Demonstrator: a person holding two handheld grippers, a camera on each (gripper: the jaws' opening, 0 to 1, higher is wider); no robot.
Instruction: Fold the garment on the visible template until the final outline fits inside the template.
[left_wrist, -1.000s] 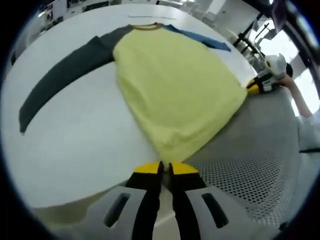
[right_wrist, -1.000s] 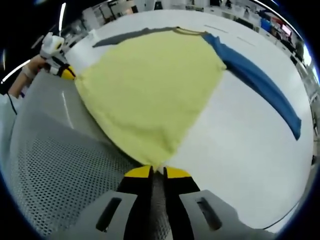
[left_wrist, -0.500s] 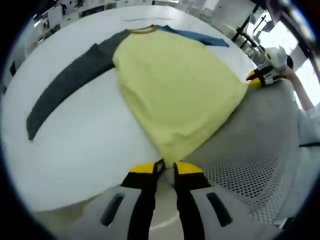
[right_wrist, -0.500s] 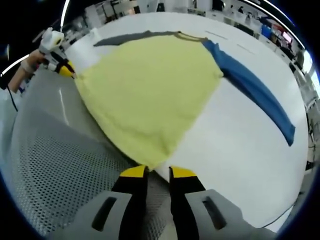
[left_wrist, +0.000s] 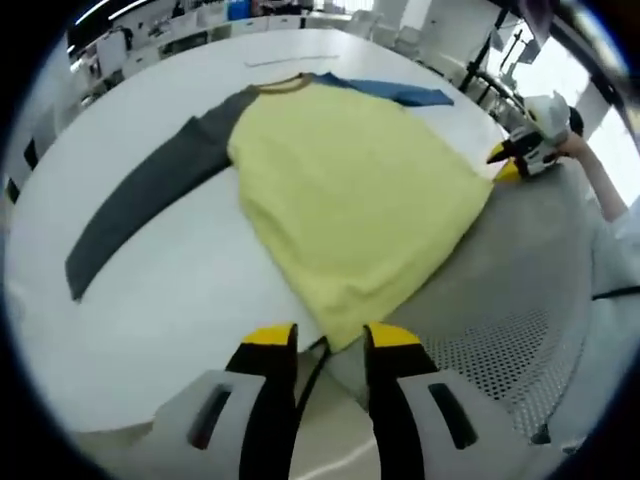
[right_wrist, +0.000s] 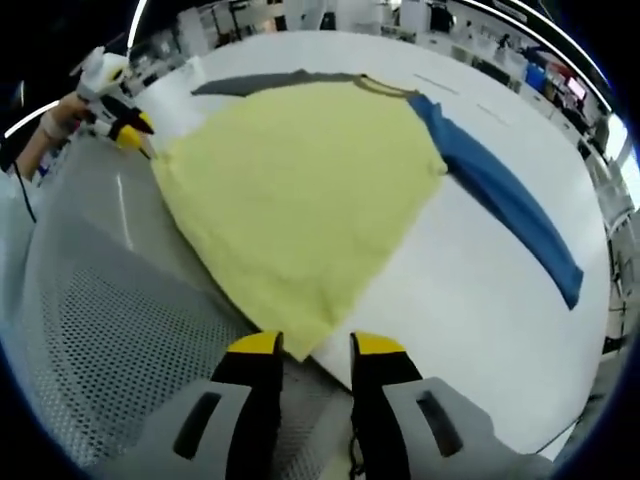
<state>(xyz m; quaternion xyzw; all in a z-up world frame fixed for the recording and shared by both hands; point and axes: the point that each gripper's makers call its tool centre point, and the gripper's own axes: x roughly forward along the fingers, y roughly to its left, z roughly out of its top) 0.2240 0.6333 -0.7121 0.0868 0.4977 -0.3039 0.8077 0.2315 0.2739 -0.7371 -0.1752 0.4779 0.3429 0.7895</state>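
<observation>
One garment (left_wrist: 350, 200), two hand-held grippers (left_wrist: 320, 342).

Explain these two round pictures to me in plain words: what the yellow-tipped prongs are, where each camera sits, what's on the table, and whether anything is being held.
No robot here: a person holds a two-jaw hand tool, a gripper, in each hand. A fisheye camera rides on each one and looks forward along its jaws, so the yellow-tipped prongs at the bottom are that view's own left gripper and right gripper. Each gripper also shows at the far edge of the other's view.

On the white table lies a shirt spread flat: yellow body, one grey sleeve, one blue sleeve. Its hem reaches onto a grey perforated mat.

Nothing is held. Both grippers stand open, each at a bottom corner of the hem, with the cloth lying between or just ahead of the jaws.
</observation>
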